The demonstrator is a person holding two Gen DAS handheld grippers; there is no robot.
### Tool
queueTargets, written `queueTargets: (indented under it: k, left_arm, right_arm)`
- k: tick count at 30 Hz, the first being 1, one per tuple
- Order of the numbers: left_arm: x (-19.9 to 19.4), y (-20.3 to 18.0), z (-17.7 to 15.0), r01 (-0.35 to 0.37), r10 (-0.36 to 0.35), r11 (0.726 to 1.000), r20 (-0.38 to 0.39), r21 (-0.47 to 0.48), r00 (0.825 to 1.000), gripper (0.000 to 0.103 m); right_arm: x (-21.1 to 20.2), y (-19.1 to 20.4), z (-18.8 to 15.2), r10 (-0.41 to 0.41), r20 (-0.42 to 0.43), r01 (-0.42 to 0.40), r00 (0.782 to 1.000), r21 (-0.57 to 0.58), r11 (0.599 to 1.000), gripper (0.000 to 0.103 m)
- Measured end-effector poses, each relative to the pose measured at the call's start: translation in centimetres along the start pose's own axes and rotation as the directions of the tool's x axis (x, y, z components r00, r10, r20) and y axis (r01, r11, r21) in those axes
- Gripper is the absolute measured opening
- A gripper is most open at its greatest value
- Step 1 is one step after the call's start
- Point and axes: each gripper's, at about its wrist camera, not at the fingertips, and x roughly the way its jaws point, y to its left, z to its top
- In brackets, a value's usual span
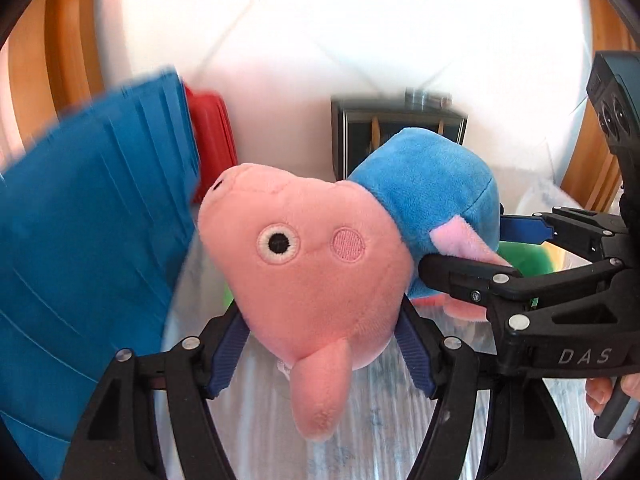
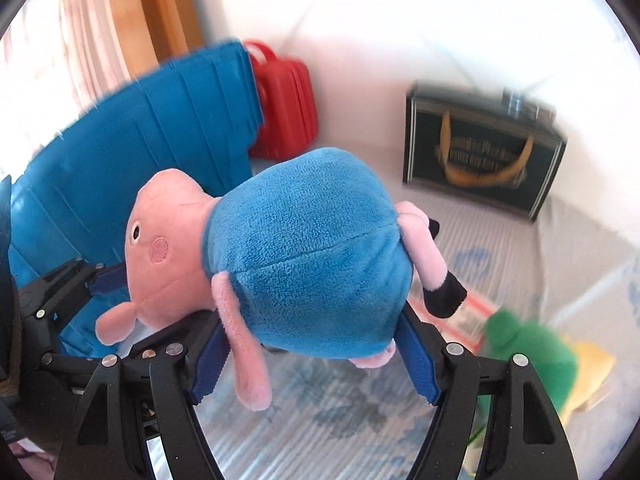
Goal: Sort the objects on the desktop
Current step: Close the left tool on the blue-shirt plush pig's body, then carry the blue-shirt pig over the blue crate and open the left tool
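A plush pig with a pink head and blue body is held in the air by both grippers. My left gripper is shut on its pink head. My right gripper is shut on its blue body; it shows in the left wrist view coming in from the right. The left gripper shows at the left of the right wrist view. The pig's black-tipped leg sticks out to the right.
A blue ribbed bin stands at the left, a red case behind it. A dark bag with tan handles stands at the back. A green plush and yellow item lie on the striped cloth.
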Motion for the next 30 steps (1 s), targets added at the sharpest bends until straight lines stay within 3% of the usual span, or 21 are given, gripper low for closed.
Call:
queueTargets:
  k: [7, 14, 22, 30]
  left_arm:
    - [-8.3, 4.5, 5.5, -0.06, 0.061, 0.998, 0.136, -0.009, 0.989, 0.069]
    - [-14.5, 13.4, 10.1, -0.161, 0.166, 0.986, 0.156, -0.042, 0.974, 0.07]
    - [-15.3, 26.9, 13.1, -0.239, 0.242, 0.97, 0.138, -0.038, 0.96, 0.07]
    - [-10.3, 35.9, 14.4, -0.219, 0.22, 0.976, 0.114, -0.017, 0.969, 0.071]
  right_arm:
    - [-6.7, 5.4, 6.3, 0.0, 0.137, 0.011, 0.991, -0.082, 0.997, 0.076]
    - [-9.0, 13.7, 13.8, 0.101, 0.202, -0.068, 0.974, -0.161, 0.985, 0.076]
    - [-3.9, 24.3, 21.5, 0.19, 0.173, -0.153, 0.966, -0.204, 0.967, 0.076]
    - [3.6, 30.1, 26.3, 0.146, 0.116, -0.123, 0.983, -0.185, 0.975, 0.076]
